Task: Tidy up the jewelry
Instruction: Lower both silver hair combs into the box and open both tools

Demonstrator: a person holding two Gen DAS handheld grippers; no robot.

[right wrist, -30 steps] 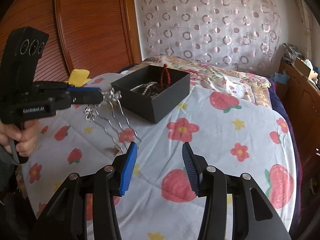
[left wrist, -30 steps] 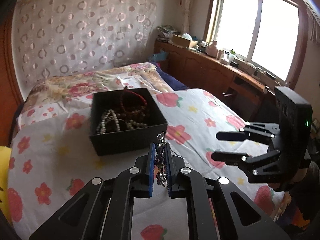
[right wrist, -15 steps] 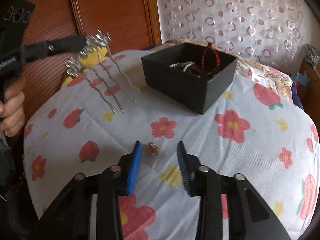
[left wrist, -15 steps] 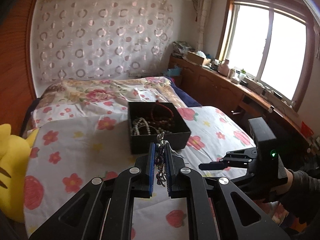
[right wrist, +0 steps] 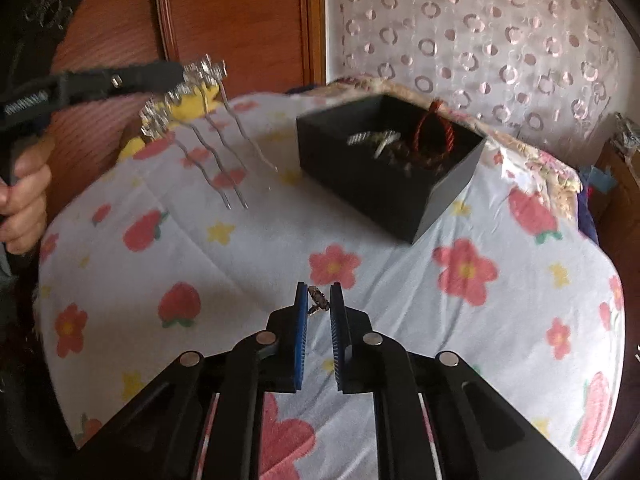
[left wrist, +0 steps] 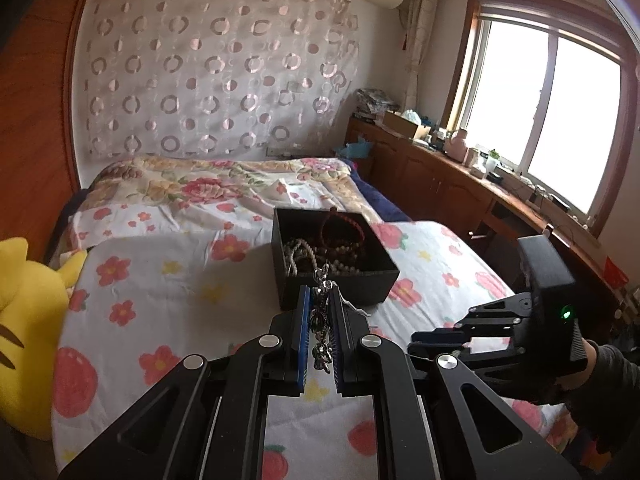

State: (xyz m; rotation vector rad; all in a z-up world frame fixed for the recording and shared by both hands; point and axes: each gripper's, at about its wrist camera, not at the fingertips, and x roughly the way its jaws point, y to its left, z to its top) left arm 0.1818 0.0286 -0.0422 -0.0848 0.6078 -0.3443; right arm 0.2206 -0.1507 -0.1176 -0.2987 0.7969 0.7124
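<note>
A black open box (left wrist: 332,260) holding bead strings and a red bracelet stands on the flowered bedsheet; it also shows in the right wrist view (right wrist: 388,172). My left gripper (left wrist: 320,320) is shut on a silver hair comb (left wrist: 321,320), whose long prongs (right wrist: 224,160) hang in the air left of the box. My right gripper (right wrist: 319,304) is low over the sheet, jaws narrowly apart around a small ring-like jewel (right wrist: 317,300). I cannot tell if the pads touch it.
A yellow plush toy (left wrist: 28,332) lies at the bed's left edge. A wooden headboard (right wrist: 224,20) stands behind. A wooden counter (left wrist: 460,176) with clutter runs under the window on the right. The right gripper's body (left wrist: 520,320) hovers right of the box.
The right gripper has dropped towards the sheet and narrowed its jaws around the small jewel. The left gripper has lifted the comb up and back, away from the box.
</note>
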